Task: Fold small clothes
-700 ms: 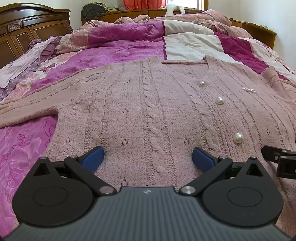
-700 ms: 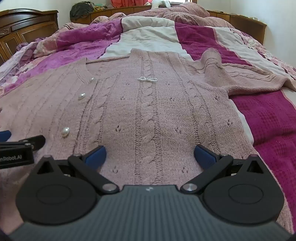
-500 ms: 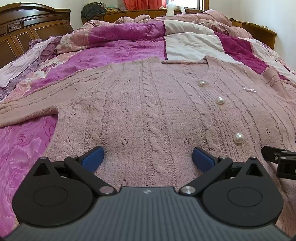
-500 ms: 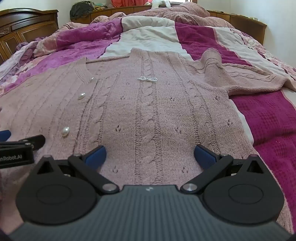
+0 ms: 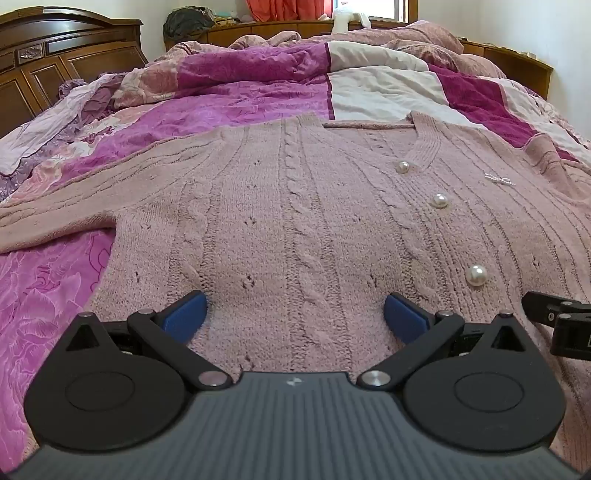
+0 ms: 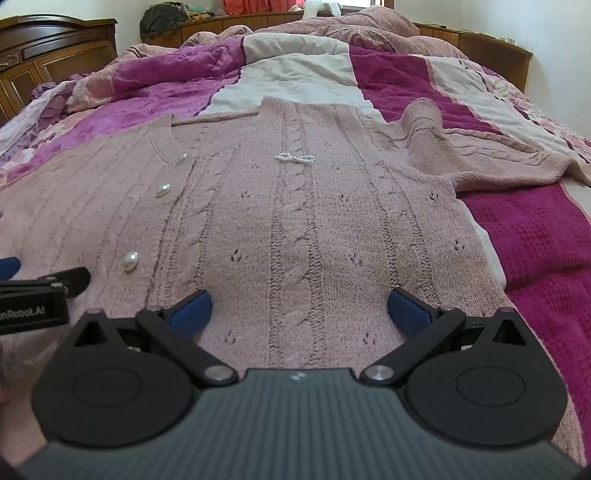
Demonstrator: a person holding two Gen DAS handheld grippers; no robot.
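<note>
A pink cable-knit cardigan (image 5: 295, 221) lies spread flat, front up, on the bed, its neckline toward the far end. Three pearl buttons (image 5: 439, 200) run down its placket, and a small beaded bow (image 6: 294, 158) is pinned on the chest panel. One sleeve (image 5: 74, 199) stretches out to the left across the bedding; the other sleeve (image 6: 498, 162) trails off to the right, bunched at the shoulder.

The left claw (image 5: 295, 317) hangs low over the cardigan's lower left half, its blue pads (image 5: 183, 317) spread wide with only knit fabric showing between them — whether they touch the knit I cannot tell. The right claw (image 6: 299, 314) sits likewise over the lower right half, spread wide, gripping nothing. The two claws are side by side: each shows at the edge of the other's view, near the lowest button.

Under the cardigan is a patchwork quilt (image 5: 240, 99) in magenta, purple and white, rumpled toward the far end. A dark carved wooden headboard (image 5: 55, 55) stands at the far left — beyond it a low wooden ledge (image 6: 480, 40) carries a dark heap of cloth (image 5: 188, 24), and red curtains (image 5: 288, 9) hang at a window.
</note>
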